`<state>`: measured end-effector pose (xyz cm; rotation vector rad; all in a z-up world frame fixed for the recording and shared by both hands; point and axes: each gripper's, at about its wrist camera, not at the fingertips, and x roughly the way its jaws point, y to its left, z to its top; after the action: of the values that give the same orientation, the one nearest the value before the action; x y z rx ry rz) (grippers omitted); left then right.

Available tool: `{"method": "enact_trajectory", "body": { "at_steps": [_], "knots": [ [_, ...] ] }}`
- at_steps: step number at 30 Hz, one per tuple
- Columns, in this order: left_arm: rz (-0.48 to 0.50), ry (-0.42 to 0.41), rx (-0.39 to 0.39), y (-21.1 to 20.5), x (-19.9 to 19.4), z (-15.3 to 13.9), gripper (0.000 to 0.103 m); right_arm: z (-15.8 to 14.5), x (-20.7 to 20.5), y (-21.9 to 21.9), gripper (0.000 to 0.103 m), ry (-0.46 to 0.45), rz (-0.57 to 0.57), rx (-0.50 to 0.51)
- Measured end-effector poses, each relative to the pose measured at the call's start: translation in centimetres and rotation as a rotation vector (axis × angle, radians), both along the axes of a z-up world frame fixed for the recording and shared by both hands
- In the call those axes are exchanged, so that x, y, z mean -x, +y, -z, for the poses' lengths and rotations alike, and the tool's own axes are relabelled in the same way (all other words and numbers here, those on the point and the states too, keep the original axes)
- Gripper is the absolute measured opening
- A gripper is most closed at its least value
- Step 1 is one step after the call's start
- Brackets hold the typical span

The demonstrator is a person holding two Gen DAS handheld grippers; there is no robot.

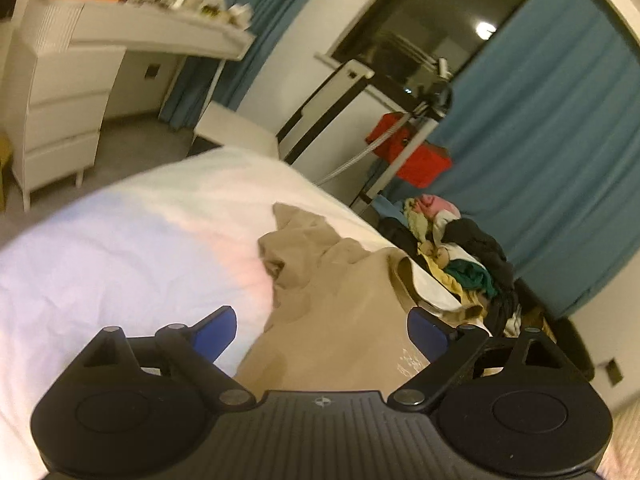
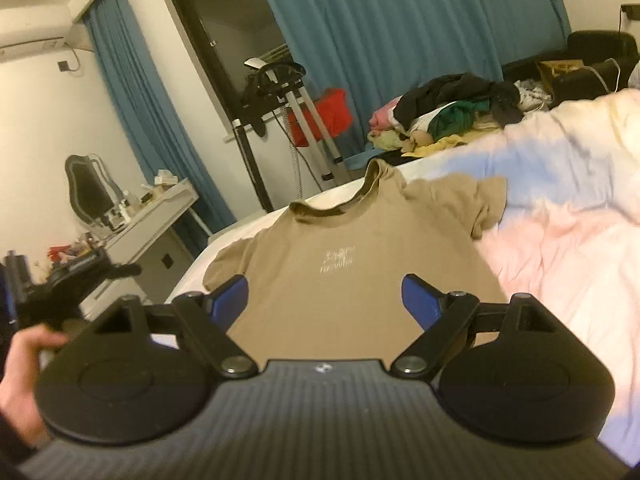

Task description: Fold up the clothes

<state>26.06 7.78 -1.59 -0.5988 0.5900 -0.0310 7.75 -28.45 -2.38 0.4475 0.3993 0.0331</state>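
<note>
Tan t-shirt (image 2: 352,256) lies flat on the bed (image 2: 560,272), front up, pale print on chest, collar toward the far edge, both short sleeves spread out. From the left wrist view the same shirt (image 1: 320,304) looks rumpled at the far end, one edge lapping over the side of the bed.

Right gripper (image 2: 324,300): blue fingers wide apart, hovering over the shirt's lower part, nothing between them. Left gripper (image 1: 320,328): fingers also wide apart, over the shirt, holding nothing. Can't tell whether either touches the fabric.

Nearby: pile of mixed clothes (image 2: 444,116) (black, green, yellow, pink) just past the bed's far edge, apart from the shirt. A hand (image 2: 24,364) shows at the left edge of the right wrist view, with a dark device above it.

Surface: bed cover is white with pale blue and pink patches, creased.

Room: blue curtains (image 2: 400,40), dark window (image 1: 432,24), a stand with something red (image 1: 408,152) on it, white dresser (image 1: 60,112) with a cluttered top, grey floor.
</note>
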Motion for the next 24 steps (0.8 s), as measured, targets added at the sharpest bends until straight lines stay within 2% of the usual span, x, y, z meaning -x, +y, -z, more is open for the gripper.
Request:
{"method": "enact_trajectory", "body": {
  "at_steps": [2, 8, 15, 17, 20, 21, 22, 23, 24],
  "knots": [
    [-0.011, 0.014, 0.039, 1.0, -1.3, 1.5, 0.092, 1.7, -0.4, -0.2, 0.085, -0.003, -0.002, -0.007],
    [-0.02, 0.028, 0.178, 1.5, -8.8, 7.6, 0.088, 6.8, -4.1, -0.9, 0.086, -0.001, -0.036, -0.066],
    [-0.071, 0.015, 0.395, 1.3, -19.2, 13.8, 0.088, 11.1, -8.7, 0.1, 0.085, -0.015, -0.097, -0.02],
    [-0.042, -0.013, 0.445, 1.3, -21.8, 14.5, 0.089, 12.3, -9.8, 0.6, 0.085, -0.009, -0.104, 0.003],
    [0.069, -0.009, 0.435, 0.5, -25.1, 14.5, 0.087, 14.0, -11.7, 0.6, 0.085, 0.008, -0.101, -0.01],
    [0.069, 0.011, 0.42, 0.4, -25.7, 14.5, 0.079, 14.4, -12.3, 0.5, 0.085, 0.021, -0.094, -0.021],
    [0.07, 0.031, 0.404, 0.3, -26.2, 14.5, 0.063, 14.7, -12.7, 0.4, 0.085, 0.024, -0.087, -0.032],
    [0.047, 0.06, 0.4, 0.5, -26.4, 14.6, 0.054, 14.9, -12.9, 0.3, 0.085, 0.022, -0.08, -0.043],
    [0.024, 0.089, 0.397, 0.8, -26.6, 14.6, 0.036, 15.0, -13.0, 0.2, 0.085, 0.018, -0.075, -0.049]
  ]
}}
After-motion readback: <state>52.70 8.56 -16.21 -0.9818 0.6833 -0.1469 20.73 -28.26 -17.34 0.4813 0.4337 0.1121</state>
